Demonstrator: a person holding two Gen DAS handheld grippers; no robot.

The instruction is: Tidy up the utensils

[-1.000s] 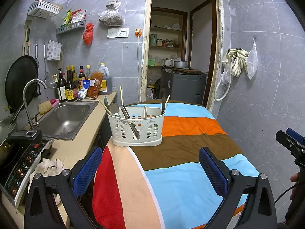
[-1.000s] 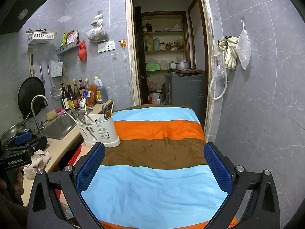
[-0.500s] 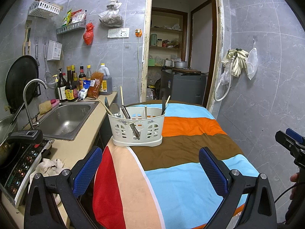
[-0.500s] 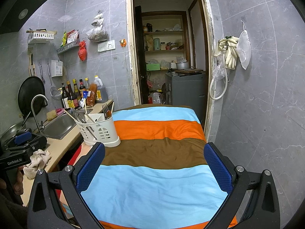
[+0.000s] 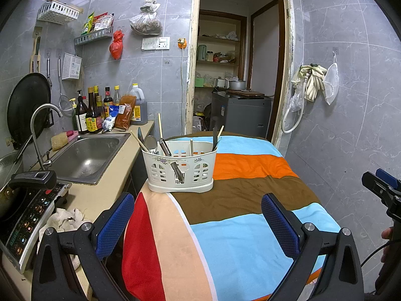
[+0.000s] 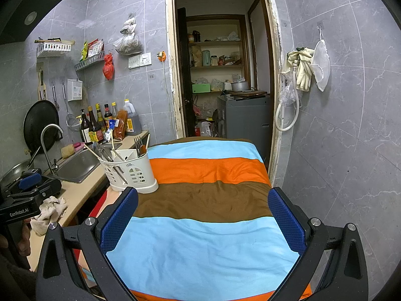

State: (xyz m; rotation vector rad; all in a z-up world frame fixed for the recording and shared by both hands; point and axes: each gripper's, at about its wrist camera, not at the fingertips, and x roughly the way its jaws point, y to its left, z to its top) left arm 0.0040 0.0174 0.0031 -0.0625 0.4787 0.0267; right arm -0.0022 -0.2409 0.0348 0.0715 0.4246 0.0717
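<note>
A cream plastic utensil caddy [image 5: 179, 169] stands on the striped cloth table [image 5: 240, 238], at its far left corner; the right wrist view shows the caddy [image 6: 130, 169] too. Chopsticks, spoons, a knife and forks stick out of its compartments. My left gripper [image 5: 198, 222] is open over the near part of the cloth, well short of the caddy, with nothing between its blue pads. My right gripper [image 6: 203, 215] is also open and empty, over the blue stripe to the right of the caddy.
A counter with a steel sink [image 5: 85, 155], tap [image 5: 42, 130], bottles [image 5: 92, 115], a cooktop [image 5: 25, 215] and a rag [image 5: 64, 222] runs along the left. An open doorway [image 5: 238, 75] lies behind the table. A tiled wall with hanging gloves [image 5: 312, 82] closes the right side.
</note>
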